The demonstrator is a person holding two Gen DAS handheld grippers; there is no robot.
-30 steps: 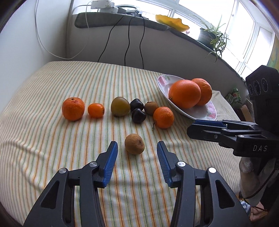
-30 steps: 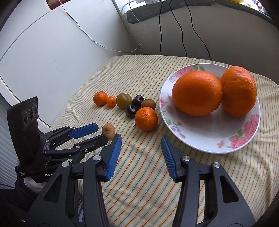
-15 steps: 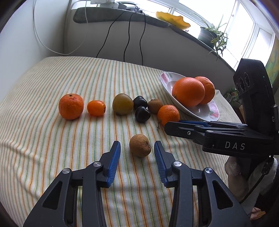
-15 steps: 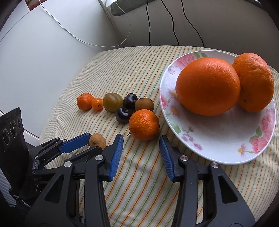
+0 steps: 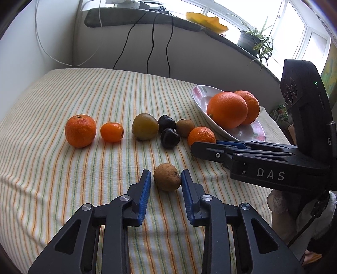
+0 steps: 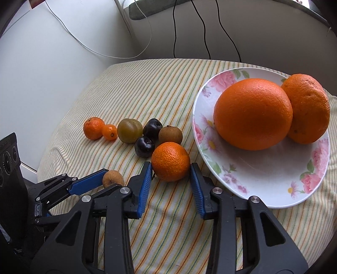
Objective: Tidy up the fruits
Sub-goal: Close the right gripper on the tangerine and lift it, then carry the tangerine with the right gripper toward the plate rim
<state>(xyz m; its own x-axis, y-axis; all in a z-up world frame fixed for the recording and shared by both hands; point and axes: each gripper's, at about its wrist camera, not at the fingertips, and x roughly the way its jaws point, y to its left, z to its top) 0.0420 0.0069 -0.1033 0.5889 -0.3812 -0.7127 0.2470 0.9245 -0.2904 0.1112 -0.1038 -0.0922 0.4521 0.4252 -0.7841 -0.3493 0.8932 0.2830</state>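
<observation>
My left gripper is open, its blue pads on either side of a small brown fruit lying on the striped cloth; the right pad looks to touch it. My right gripper is open around a mandarin just left of the floral plate, which holds two large oranges. Behind lie two dark plums, a brown fruit, a green-brown fruit and two small mandarins. The right gripper also shows in the left wrist view.
The striped cloth covers the table up to a grey wall with hanging cables. A potted plant and a yellow dish stand on the sill. The table edge drops off at the left.
Both grippers have moved forward and narrowed. The left now straddles the small brown fruit; the right now straddles the mandarin beside the plate.
</observation>
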